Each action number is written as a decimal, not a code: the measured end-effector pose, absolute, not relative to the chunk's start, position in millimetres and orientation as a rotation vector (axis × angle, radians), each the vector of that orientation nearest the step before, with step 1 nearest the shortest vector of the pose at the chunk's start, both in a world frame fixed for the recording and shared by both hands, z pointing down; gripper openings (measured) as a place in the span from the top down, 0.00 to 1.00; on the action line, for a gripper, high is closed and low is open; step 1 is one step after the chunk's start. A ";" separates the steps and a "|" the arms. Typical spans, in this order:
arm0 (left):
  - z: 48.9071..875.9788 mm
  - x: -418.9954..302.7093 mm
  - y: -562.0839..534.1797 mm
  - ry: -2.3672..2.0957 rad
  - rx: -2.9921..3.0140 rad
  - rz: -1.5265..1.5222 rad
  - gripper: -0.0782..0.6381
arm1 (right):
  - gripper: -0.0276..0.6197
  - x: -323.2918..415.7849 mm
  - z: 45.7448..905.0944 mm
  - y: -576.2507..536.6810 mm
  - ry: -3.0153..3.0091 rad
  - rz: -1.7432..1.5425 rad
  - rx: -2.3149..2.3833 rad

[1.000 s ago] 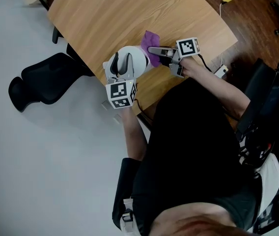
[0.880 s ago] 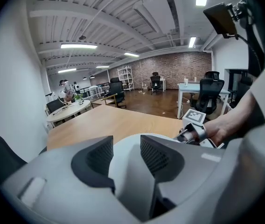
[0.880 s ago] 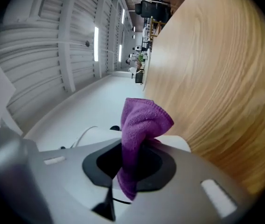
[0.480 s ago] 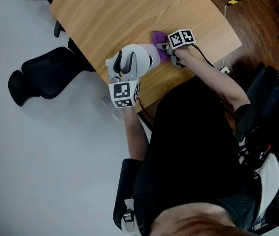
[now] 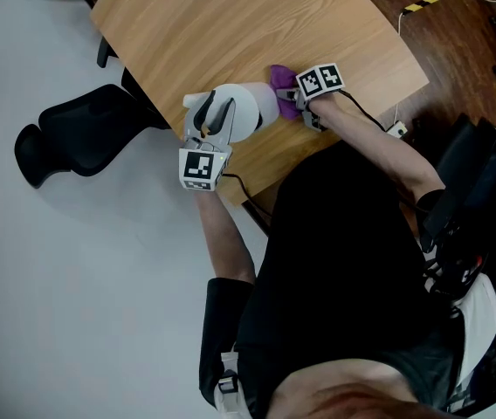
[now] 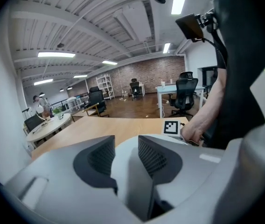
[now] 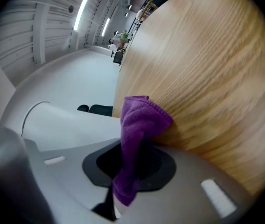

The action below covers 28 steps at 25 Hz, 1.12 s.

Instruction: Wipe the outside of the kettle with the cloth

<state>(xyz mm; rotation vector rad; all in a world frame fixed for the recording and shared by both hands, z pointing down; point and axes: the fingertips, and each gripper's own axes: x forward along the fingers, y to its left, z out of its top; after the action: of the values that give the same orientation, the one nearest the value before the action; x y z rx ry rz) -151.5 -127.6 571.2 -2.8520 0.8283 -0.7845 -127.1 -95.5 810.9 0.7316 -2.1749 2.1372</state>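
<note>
A white rounded kettle [image 5: 246,110] stands close to the near edge of a light wooden table [image 5: 230,24]. The left gripper [image 5: 210,131] has just been closing its jaws and now pinches a pale part of the kettle, apparently the handle, steadying it. The right gripper [image 5: 293,103], jaws clamped on a purple microfibre cloth [image 7: 137,134], was up by the kettle's top a second ago. It has since dropped to the kettle's lower right side, with the cloth bunched against the tabletop. That suggests one downward wiping stroke has just ended, and the other sides probably remain.
</note>
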 end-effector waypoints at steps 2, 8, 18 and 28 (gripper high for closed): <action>561.6 -163.5 -141.5 0.815 -2.934 -0.651 0.86 | 0.87 -137.3 813.2 -85.5 -2.183 2.135 0.718; 560.8 -193.4 -173.4 1.304 -2.953 -0.752 0.83 | 0.87 -130.5 772.8 -92.8 -2.229 2.504 0.670; 581.7 -187.0 -158.0 1.536 -2.681 -1.002 0.82 | 0.87 -102.4 608.2 -111.4 -2.943 2.358 0.615; 575.4 -176.7 -148.5 1.489 -2.650 -0.998 0.82 | 0.87 -120.9 747.0 -102.0 -2.354 2.583 0.879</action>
<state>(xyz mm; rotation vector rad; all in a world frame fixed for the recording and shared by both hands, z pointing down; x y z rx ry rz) -176.7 -148.5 575.4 -2.6499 1.4886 -0.9979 -120.9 -102.0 747.0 0.8786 -2.3537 2.5828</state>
